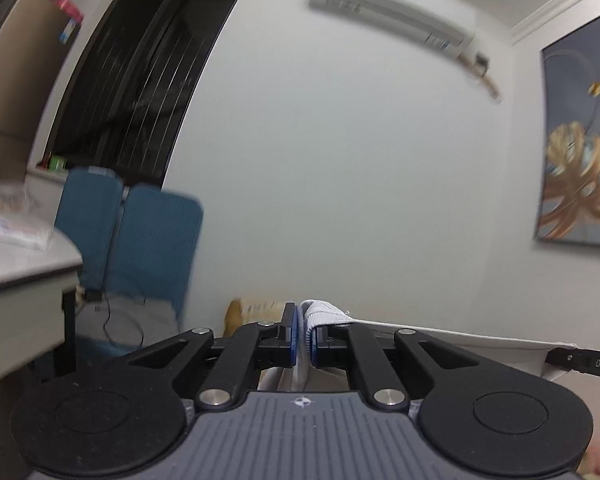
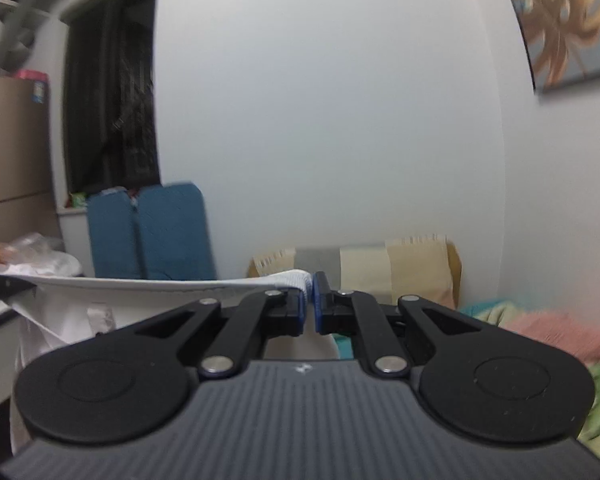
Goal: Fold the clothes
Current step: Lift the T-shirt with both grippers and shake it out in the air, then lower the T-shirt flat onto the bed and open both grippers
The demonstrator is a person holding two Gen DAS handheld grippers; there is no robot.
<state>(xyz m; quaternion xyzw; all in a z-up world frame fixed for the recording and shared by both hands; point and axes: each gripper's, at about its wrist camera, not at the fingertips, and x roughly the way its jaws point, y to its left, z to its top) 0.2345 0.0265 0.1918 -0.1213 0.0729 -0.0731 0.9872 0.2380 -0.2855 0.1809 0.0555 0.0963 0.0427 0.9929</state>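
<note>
A white garment (image 1: 460, 338) with a ribbed hem is held up in the air, stretched taut between both grippers. My left gripper (image 1: 305, 332) is shut on its ribbed edge (image 1: 320, 314); the cloth runs off to the right, where the other gripper's tip (image 1: 580, 362) shows. My right gripper (image 2: 310, 304) is shut on the other ribbed corner (image 2: 296, 280); the white garment (image 2: 100, 300) stretches left and hangs down below. Both cameras face the wall, so the lower part of the garment is hidden.
A grey table (image 1: 24, 272) stands at the left with bags on it. Blue folded panels (image 1: 140, 240) lean on the wall by a dark window. A sofa (image 2: 380, 268) with pink and green cloths (image 2: 560, 332) is on the right.
</note>
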